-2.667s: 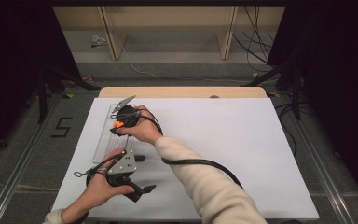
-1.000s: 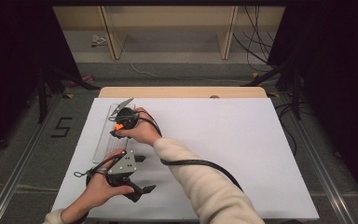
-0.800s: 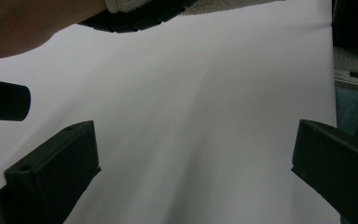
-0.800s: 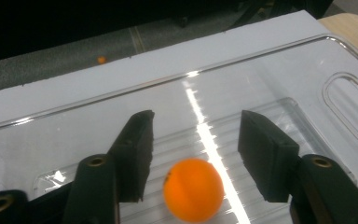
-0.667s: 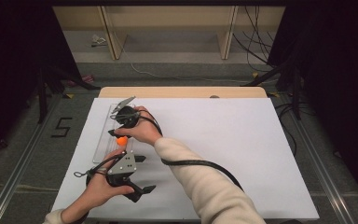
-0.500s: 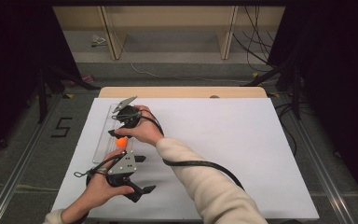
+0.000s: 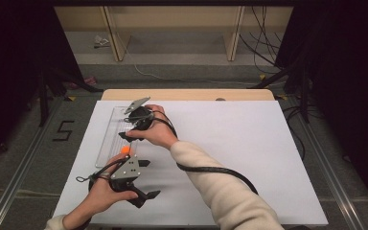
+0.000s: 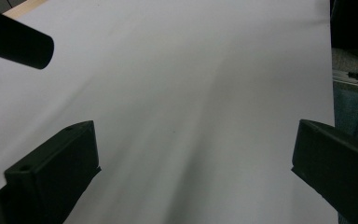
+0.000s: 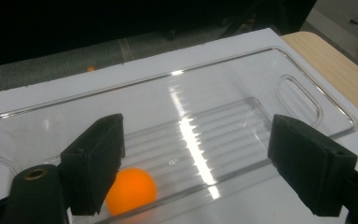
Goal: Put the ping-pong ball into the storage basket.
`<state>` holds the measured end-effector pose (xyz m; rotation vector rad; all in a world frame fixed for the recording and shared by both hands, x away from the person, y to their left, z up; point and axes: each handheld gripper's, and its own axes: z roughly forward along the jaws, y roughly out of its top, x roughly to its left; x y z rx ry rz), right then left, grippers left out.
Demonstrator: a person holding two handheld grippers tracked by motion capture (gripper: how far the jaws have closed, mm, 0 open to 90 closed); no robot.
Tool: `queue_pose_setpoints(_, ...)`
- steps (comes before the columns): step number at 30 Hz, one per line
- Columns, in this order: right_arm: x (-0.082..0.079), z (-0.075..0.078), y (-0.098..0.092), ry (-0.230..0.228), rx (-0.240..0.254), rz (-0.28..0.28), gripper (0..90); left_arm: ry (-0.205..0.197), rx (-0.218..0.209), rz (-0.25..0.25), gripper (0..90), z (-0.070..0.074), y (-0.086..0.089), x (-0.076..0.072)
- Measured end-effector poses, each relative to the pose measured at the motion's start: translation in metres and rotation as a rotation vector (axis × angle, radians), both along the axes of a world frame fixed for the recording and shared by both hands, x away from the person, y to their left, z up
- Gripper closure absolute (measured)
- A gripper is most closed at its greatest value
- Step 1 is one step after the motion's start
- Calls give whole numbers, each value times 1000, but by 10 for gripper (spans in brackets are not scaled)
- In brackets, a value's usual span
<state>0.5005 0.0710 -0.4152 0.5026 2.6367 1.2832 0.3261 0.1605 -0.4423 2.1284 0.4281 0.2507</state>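
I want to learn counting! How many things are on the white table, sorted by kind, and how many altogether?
Small round orange ball: 1
Clear plastic tray with ribbed floor: 1
Black hand-held grippers, left gripper and right gripper: 2
Total: 4

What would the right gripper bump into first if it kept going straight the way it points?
Most likely the ribbed floor of the clear plastic tray. The right gripper has just been opening, its jaws wide apart with nothing between them. The small orange ball lies off to one side, by one jaw, so probably missed.
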Motion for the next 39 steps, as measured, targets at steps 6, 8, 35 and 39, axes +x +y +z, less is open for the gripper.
queue_pose_setpoints(6,0,3,-15,1,6,-19,195,1,0,1,0,0,0,0)
queue_pose_setpoints(8,0,3,-19,-2,9,-24,196,1,0,1,0,0,0,0)
queue_pose_setpoints(35,-6,3,-81,2,33,-96,203,-4,4,3,0,0,0,-1)
queue_pose_setpoints(39,-7,2,-93,0,38,-111,204,-3,4,3,0,0,0,-1)
